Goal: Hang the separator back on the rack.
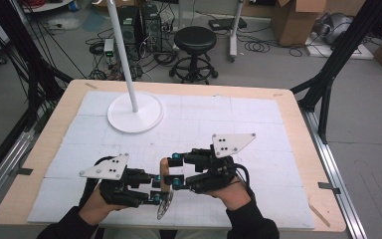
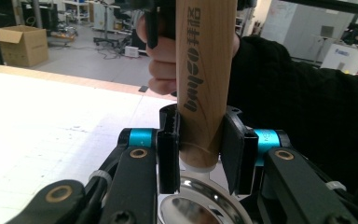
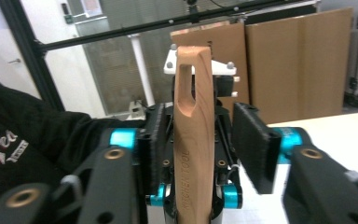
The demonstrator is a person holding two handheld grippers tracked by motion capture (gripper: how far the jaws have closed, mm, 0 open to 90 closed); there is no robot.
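Over the white-padded table (image 1: 258, 124), my left hand-held gripper (image 2: 200, 149) clamps the wooden handle (image 2: 203, 70) just above its steel wheel (image 2: 200, 210); my right hand-held gripper (image 3: 200, 154) stands apart around the handle's upper end, steadying it for handover.

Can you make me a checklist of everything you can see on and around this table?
Surface: wooden table under white sheets.
Job's things: wooden-handled tool with a shiny metal end.
Clutter: white lamp stand.
Grippers: left gripper shut on the handle's lower part; right gripper open around its upper part.
Cables: tangle on the floor.
Surroundings: black stool, cardboard boxes.
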